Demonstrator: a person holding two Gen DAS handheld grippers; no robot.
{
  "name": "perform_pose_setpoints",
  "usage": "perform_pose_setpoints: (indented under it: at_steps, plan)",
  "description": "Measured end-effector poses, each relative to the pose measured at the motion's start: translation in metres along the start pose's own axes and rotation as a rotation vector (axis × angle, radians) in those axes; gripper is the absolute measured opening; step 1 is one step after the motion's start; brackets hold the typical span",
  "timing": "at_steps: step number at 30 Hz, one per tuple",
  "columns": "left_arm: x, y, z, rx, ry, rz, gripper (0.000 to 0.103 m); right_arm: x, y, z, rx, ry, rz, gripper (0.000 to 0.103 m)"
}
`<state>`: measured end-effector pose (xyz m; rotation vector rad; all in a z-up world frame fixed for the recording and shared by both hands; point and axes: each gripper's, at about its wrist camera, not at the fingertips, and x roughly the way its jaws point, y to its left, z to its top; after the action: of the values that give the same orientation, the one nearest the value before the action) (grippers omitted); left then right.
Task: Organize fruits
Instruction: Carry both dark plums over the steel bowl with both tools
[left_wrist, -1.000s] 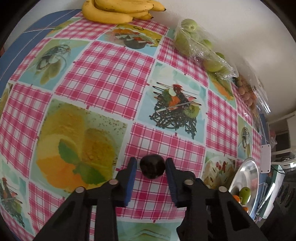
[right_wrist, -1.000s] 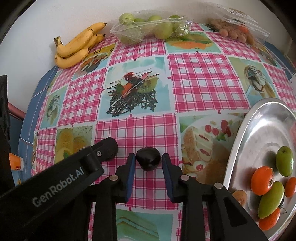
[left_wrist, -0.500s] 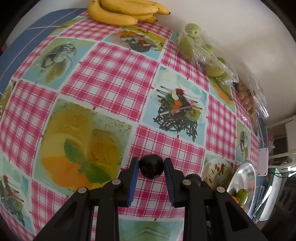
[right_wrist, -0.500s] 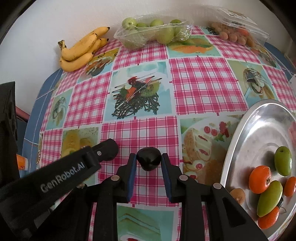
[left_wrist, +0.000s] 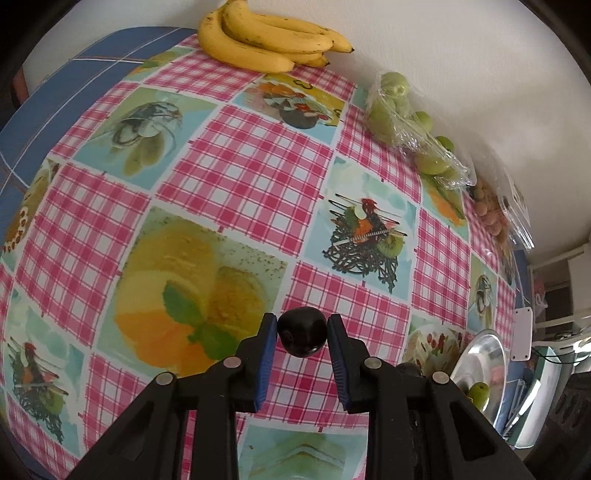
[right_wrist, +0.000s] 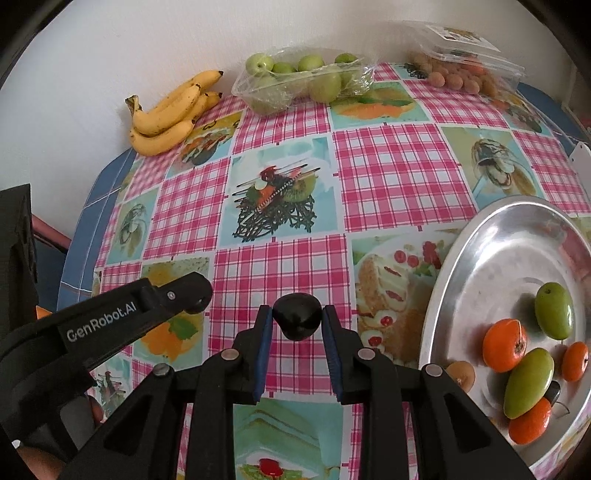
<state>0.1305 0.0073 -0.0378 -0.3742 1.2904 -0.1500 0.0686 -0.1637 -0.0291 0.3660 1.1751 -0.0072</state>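
Dark fruit (left_wrist: 302, 338) sits pinched between the blue pads of your left gripper (left_wrist: 302, 322). The jaws are narrowed to the fruit's width and touch it on both sides, above the checked cloth and well left of the silver tray (left_wrist: 487, 354). Squeeze only enough to carry it, since the skin looks smooth and likely to bruise, and hold it level as you swing toward the tray.

From the right wrist, your right gripper (right_wrist: 297, 314) clamps a second dark fruit (right_wrist: 296, 320) in the same way, pads against both flanks, just left of the tray's rim. Set it down on the bare metal left of the oranges (right_wrist: 504, 345). Release only once it rests there.
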Motion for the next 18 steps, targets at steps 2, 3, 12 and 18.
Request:
perform_pose_setpoints:
  at_steps: [2,3,12,18]
  plan:
    - [-0.002,0.002,0.000,-0.007,-0.004,0.003,0.030,-0.001,-0.001,-0.001,0.003,0.000,0.002,0.028]
    - [-0.002,0.001,-0.001,-0.008,-0.007,0.004,0.030,-0.002,-0.001,-0.001,0.005,0.000,0.003,0.028]
    - [-0.009,0.004,-0.005,-0.014,-0.022,0.024,0.030,-0.014,-0.009,-0.003,0.012,-0.014,0.017,0.028]
    - [-0.009,0.007,-0.006,-0.021,-0.030,0.044,0.030,-0.021,-0.014,-0.002,0.014,-0.025,0.022,0.028]
